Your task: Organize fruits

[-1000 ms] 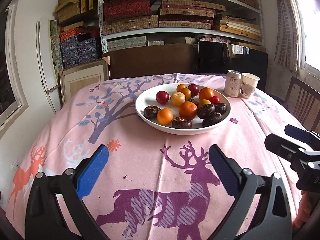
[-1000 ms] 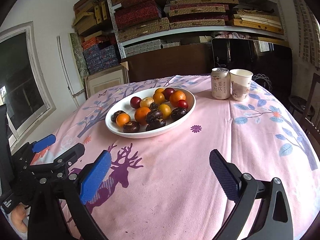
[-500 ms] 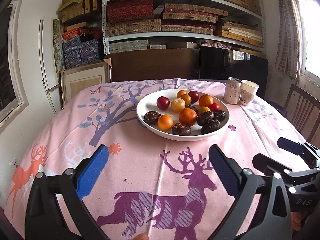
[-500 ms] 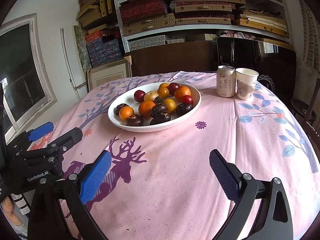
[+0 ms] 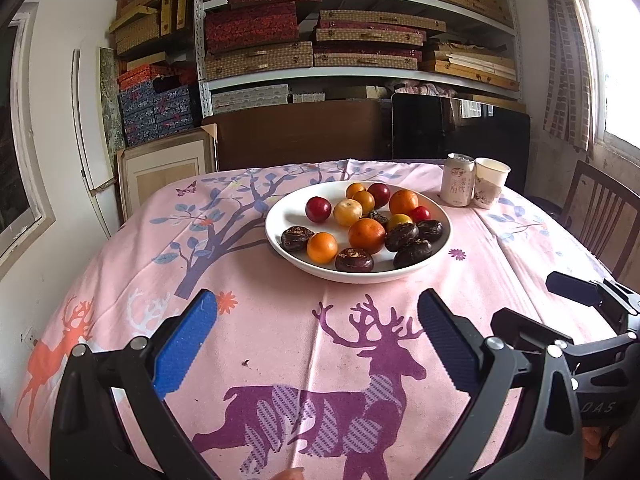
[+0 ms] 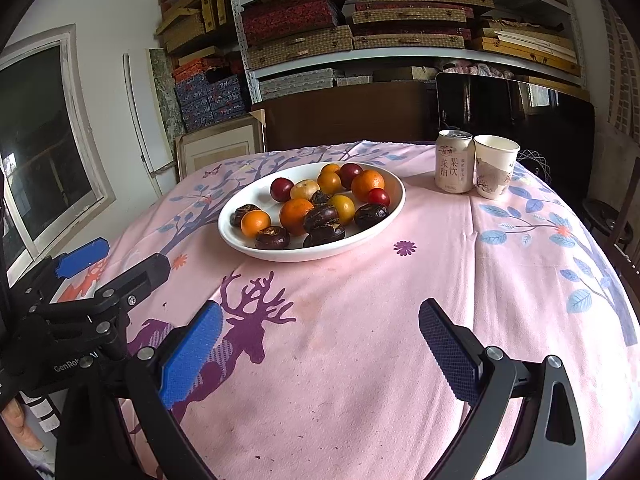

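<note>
A white plate (image 5: 280,240) (image 6: 230,236) sits on the pink tablecloth and holds several fruits: oranges (image 5: 366,235) (image 6: 295,215), red plums (image 5: 318,209) (image 6: 281,189), yellow fruits (image 5: 347,212) and dark brown water chestnuts (image 5: 354,259) (image 6: 272,237). My left gripper (image 5: 316,344) is open and empty, low over the near table edge, well short of the plate. My right gripper (image 6: 320,350) is open and empty, also near the front edge. Each gripper shows in the other's view: the right one (image 5: 560,308) and the left one (image 6: 120,264).
A drink can (image 5: 457,179) (image 6: 453,161) and a paper cup (image 5: 491,182) (image 6: 495,166) stand behind the plate on the right. A wooden chair (image 5: 600,216) stands at the right. Shelves of boxes (image 5: 360,40) fill the back wall.
Both grippers have pulled back and risen slightly, so the plate looks a little farther away. Both jaws stay open. The fruits have not moved.
</note>
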Action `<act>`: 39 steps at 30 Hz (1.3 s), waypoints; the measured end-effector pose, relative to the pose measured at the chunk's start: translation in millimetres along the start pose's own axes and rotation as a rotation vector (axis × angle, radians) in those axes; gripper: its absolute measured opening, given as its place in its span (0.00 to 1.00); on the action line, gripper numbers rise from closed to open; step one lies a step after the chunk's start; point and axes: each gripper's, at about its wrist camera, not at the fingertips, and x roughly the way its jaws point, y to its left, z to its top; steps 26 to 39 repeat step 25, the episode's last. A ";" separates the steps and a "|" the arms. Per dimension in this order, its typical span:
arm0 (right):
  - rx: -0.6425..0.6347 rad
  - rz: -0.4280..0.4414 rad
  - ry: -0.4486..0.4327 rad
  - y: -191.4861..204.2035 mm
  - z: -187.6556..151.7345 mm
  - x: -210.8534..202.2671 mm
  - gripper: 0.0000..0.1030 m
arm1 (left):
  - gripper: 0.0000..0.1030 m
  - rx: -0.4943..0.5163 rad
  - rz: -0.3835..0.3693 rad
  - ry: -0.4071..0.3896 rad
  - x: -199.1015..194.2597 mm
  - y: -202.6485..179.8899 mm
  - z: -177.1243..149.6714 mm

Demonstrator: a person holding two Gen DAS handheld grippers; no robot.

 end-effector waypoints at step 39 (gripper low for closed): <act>-0.005 0.000 0.006 -0.4 -1.4 -0.4 0.96 | 0.95 0.017 0.005 0.011 3.0 0.3 -0.6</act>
